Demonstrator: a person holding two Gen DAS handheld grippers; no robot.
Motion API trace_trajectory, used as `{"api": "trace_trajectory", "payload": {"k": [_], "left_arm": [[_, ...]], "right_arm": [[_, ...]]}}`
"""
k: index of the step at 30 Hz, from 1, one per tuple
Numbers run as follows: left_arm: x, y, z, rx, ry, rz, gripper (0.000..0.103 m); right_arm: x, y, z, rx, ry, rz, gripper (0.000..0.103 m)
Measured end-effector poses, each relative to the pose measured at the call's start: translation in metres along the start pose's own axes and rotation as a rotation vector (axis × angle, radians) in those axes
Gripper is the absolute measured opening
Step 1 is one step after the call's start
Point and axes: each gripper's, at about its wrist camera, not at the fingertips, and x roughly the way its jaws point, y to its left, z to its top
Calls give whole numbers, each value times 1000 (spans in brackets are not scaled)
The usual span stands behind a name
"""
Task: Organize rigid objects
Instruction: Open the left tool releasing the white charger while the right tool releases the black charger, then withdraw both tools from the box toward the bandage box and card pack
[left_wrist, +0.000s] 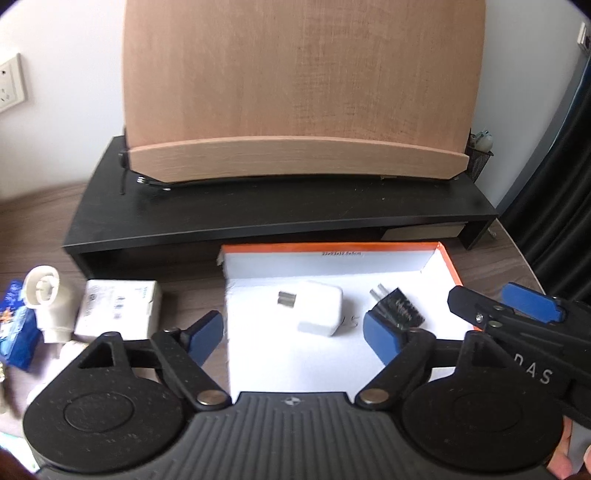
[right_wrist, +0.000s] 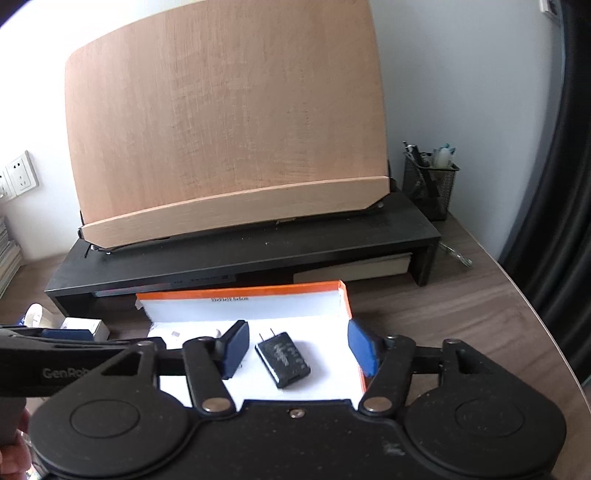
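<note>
In the left wrist view the left gripper (left_wrist: 293, 330) hangs with jaws spread wide over the orange-edged box (left_wrist: 448, 264), nothing between its pads; the white charger (left_wrist: 319, 308) lies on the box floor just beyond them. The black charger (left_wrist: 397, 308) lies beside it, prongs up, partly covered by the right pad. The right gripper (left_wrist: 504, 304) intrudes at the right edge, only partly seen.

The right wrist view shows the right gripper (right_wrist: 303, 349) also spread apart and empty, the black charger (right_wrist: 284, 363) lying between its pads without touching either. Here the white charger is almost wholly hidden behind the left pad.

Only the left view shows the clutter left of the box: a white carton (left_wrist: 118, 308), a cream fitting (left_wrist: 46, 301) and a blurred blue packet (left_wrist: 14, 332). Farther back, on the worktop (right_wrist: 461, 314), a black riser (right_wrist: 258, 258) carries a wooden book stand (right_wrist: 229, 129); the mesh pen cup (right_wrist: 430, 186) shows clearly only from the right.
</note>
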Motion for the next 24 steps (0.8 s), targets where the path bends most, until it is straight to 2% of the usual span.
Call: {"api": "trace_trajectory", "payload": {"k": [3,8,24], "left_arm": [[-11,3,-7,2,-2,-4,90],[-30,10,-21,3,-2,-5,94],[-67,46,-58,-40,-12,28,95]], "right_arm": [[-14,2,-7,15,-1,-12,78],[-35,10,-18,31,1,-9,79],[-66,53,-45,-14,8,36,80]]}}
